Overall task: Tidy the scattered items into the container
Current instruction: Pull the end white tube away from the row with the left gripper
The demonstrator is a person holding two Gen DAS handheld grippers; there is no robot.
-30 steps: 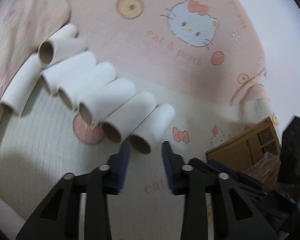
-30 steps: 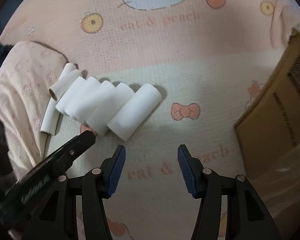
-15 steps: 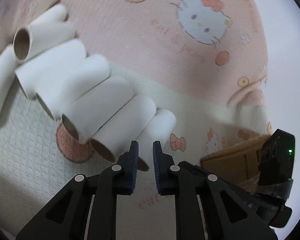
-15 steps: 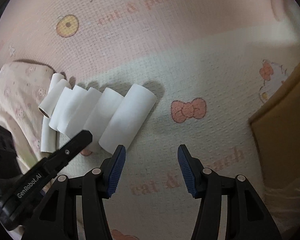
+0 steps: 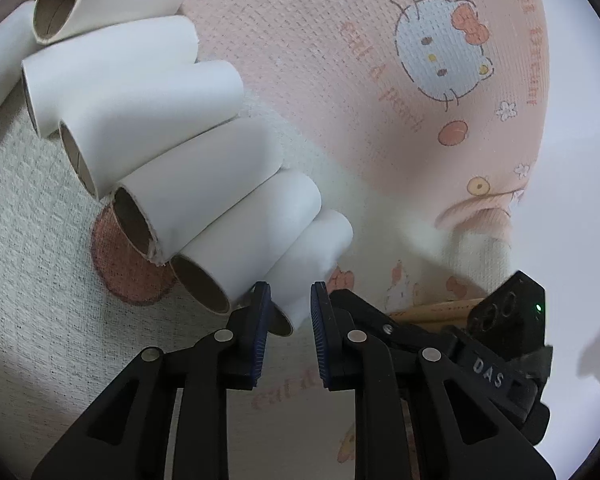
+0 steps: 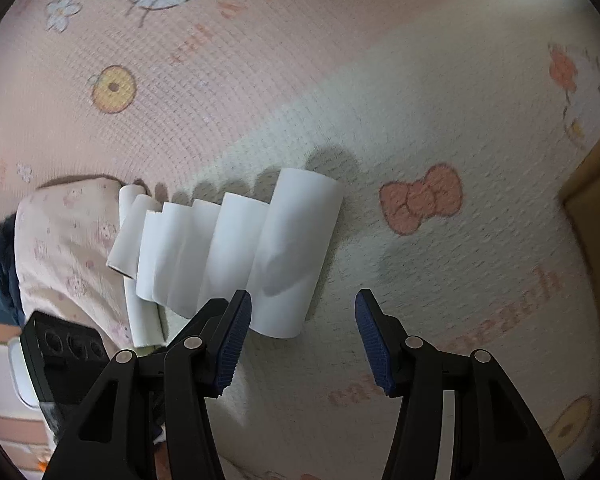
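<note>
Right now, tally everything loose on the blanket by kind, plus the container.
cardboard tubes: 7 clearly countable in the left wrist view; a white sliver at the top edge may be another
cardboard box: 1, only partly in frame
Total: 8

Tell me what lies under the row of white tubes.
The white tubes lie on a printed blanket; a round orange print peeks out beneath them. The rest underneath is covered.
</note>
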